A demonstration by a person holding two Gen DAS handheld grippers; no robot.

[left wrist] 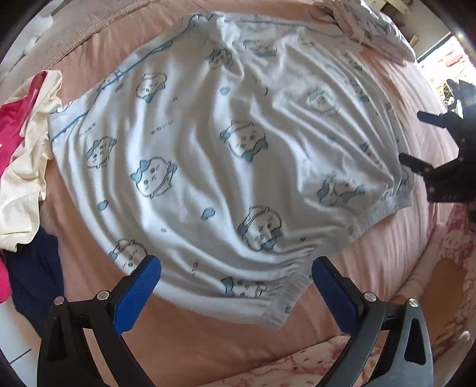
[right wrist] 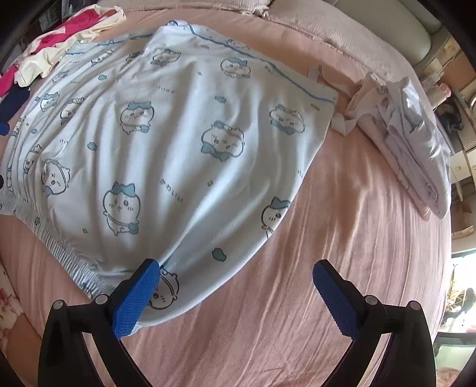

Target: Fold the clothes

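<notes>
A pale blue garment with cartoon prints (left wrist: 226, 154) lies spread and wrinkled on the pink bed; it also shows in the right wrist view (right wrist: 166, 154). Its gathered waistband (left wrist: 285, 297) lies nearest me. My left gripper (left wrist: 236, 285) is open and hovers over the waistband edge, holding nothing. My right gripper (right wrist: 236, 285) is open, its left pad (right wrist: 136, 297) over the garment's near corner, its right pad over bare sheet. The right gripper also shows at the right edge of the left wrist view (left wrist: 428, 143), beside the garment's side.
A pink bedsheet (right wrist: 327, 268) covers the bed. A stack of folded pale clothes (right wrist: 416, 148) lies at the far right. A heap of cream, red and navy clothes (left wrist: 23, 154) lies at the left. Pillows (right wrist: 342, 26) sit at the head.
</notes>
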